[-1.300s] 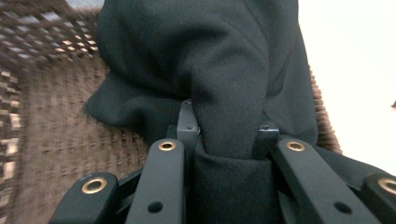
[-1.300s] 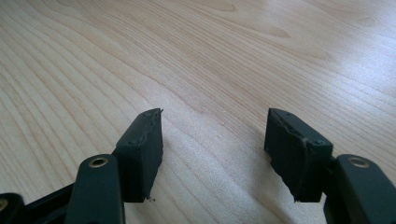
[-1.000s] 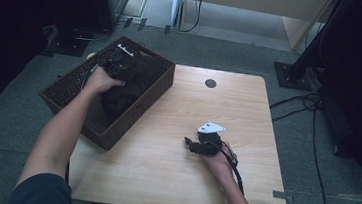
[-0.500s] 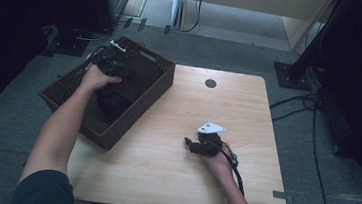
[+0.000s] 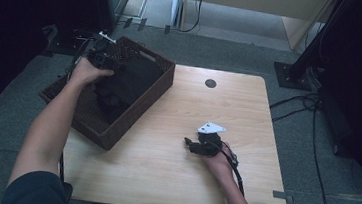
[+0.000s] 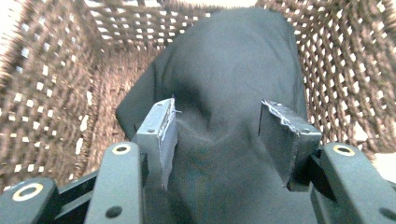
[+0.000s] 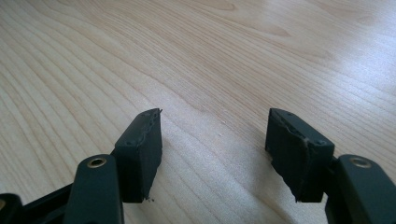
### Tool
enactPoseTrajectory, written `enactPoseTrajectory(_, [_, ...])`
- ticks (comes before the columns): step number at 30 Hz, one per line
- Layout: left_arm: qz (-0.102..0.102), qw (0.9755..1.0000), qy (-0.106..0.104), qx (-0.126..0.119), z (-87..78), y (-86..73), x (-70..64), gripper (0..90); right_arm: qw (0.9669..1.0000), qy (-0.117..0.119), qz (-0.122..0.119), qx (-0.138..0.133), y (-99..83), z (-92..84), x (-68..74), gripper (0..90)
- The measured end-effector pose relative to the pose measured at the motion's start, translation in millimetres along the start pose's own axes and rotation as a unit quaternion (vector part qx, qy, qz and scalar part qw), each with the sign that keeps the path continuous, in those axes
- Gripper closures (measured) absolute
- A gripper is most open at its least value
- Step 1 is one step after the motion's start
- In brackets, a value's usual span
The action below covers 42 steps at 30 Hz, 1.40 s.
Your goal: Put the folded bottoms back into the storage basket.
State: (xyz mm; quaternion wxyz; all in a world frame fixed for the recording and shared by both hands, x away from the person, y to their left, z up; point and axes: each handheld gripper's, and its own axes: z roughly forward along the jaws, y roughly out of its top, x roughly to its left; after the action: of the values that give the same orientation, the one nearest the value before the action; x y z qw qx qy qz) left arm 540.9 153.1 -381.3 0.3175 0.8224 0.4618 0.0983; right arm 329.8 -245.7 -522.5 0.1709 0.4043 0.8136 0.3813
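A black cloth lies bunched inside a dark brown wicker basket on the table's left side. My left gripper hovers over the basket's far left corner. In the left gripper view its jaws have just been opening and now stand apart. The cloth lies between and under them without being pinched, and the basket's woven walls rise around it. My right gripper rests near the table's middle right, open, with bare wood between its pads.
The light wooden table has a round cable hole near its far edge. The basket overhangs the table's left edge. Cables and a black stand lie on the grey floor to the right.
My left hand has drawn back from the basket's middle toward its far left corner and risen a little. The cloth stays in the basket. The right hand has kept still.
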Motion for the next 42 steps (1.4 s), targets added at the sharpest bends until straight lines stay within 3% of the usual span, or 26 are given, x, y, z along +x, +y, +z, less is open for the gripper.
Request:
enactPoseTrajectory(4, [0.013, 0.9999, -0.001, -0.001, -3.0, 3.6, -10.6, 52.3, 1.0000, 0.000, 0.000, 0.000, 0.0, 0.0, 0.0, 36.6])
enactPoseTrajectory(9, [0.025, 0.9995, -0.018, -0.006, 1.7, 5.2, -27.5, 56.4, 1.0000, 0.000, 0.000, 0.000, 0.0, 0.0, 0.0, 36.5])
enactPoseTrajectory(14, [0.017, 0.9989, -0.043, -0.006, 19.6, -5.5, -35.7, 55.7, 1.0000, 0.000, 0.000, 0.000, 0.0, 0.0, 0.0, 36.6])
enactPoseTrajectory(17, [0.021, 0.9992, -0.034, 0.009, 33.4, -16.1, -33.6, 55.6, 1.0000, 0.000, 0.000, 0.000, 0.0, 0.0, 0.0, 36.6])
enactPoseTrajectory(23, [0.029, 0.9994, -0.013, 0.012, 44.5, -24.5, -23.2, 55.2, 1.0000, -0.001, 0.001, 0.000, 0.2, 0.3, 0.2, 36.6])
enactPoseTrajectory(30, [0.026, 0.9995, -0.010, 0.011, 52.8, -31.0, -10.9, 54.6, 1.0000, -0.002, 0.001, -0.001, 0.3, 0.5, 0.4, 36.6])
enactPoseTrajectory(37, [0.021, 0.9997, -0.014, 0.005, 47.6, -28.6, -12.8, 52.8, 1.0000, -0.002, 0.001, 0.000, 0.3, 0.5, 0.5, 36.6])
enactPoseTrajectory(42, [0.022, 0.9997, -0.013, 0.001, 35.0, -23.9, -18.1, 52.1, 1.0000, -0.003, 0.001, 0.000, 0.4, 0.7, 0.7, 36.5])
